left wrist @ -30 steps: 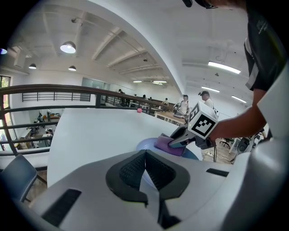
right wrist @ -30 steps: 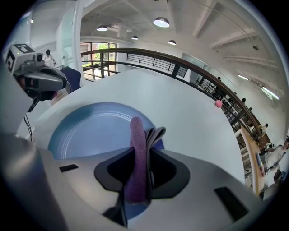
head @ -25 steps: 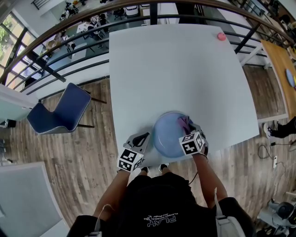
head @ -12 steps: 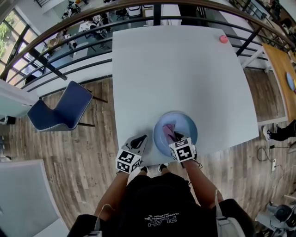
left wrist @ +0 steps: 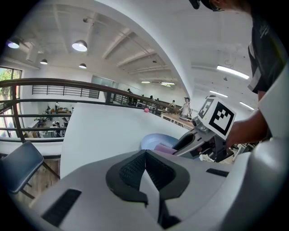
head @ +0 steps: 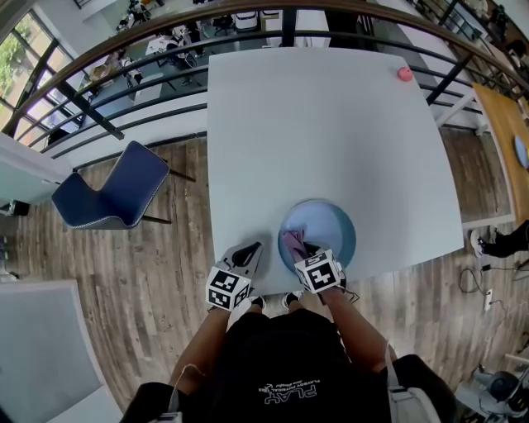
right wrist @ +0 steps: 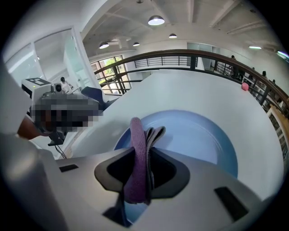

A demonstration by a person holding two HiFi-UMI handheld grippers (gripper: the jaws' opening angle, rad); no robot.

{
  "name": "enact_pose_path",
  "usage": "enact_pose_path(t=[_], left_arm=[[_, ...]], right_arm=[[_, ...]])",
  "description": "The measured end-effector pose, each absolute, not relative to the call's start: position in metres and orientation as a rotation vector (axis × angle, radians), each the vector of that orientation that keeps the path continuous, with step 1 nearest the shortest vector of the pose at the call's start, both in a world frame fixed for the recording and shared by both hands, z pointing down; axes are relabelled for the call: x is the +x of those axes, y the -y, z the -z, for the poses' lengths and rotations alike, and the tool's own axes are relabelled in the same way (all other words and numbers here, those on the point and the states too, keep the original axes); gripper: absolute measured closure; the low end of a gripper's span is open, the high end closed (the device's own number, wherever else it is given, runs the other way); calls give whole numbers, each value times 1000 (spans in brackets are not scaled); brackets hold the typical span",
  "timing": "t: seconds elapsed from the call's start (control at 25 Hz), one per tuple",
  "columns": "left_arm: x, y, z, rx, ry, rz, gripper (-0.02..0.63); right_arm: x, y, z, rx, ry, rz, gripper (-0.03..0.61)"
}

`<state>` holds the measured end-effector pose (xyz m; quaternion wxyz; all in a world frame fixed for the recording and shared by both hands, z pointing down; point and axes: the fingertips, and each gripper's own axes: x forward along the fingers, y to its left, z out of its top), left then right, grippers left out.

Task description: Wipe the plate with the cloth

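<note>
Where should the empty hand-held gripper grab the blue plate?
Probably the left rim of the plate, coming low from the left: it lies flat, so only the rim sticks up, and the right hand-held gripper holds the cloth over its near side.

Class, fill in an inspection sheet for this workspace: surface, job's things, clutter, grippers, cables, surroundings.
Surface: white table.
Job's things: blue plate near the front edge; purple cloth over its left part.
Clutter: pink ball at far right corner.
Grippers: right gripper shut on the cloth over the plate; left gripper shut, empty, left of the plate.
Cables: cable on floor right of table.
Surroundings: blue chair, railing, wooden floor.
</note>
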<state>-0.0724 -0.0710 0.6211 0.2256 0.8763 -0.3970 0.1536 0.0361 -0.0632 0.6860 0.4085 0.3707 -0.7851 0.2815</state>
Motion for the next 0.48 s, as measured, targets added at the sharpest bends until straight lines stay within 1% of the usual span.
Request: enact_pose_path(t=[0.28, 0.48], left_arm=[[-66, 73, -618, 2431, 1080, -422, 601], [-61, 78, -602, 2434, 1045, -358, 601]], right_arm=[[43, 48, -692, 894, 1951, -697, 472], [55, 45, -690, 925, 1936, -698, 472]])
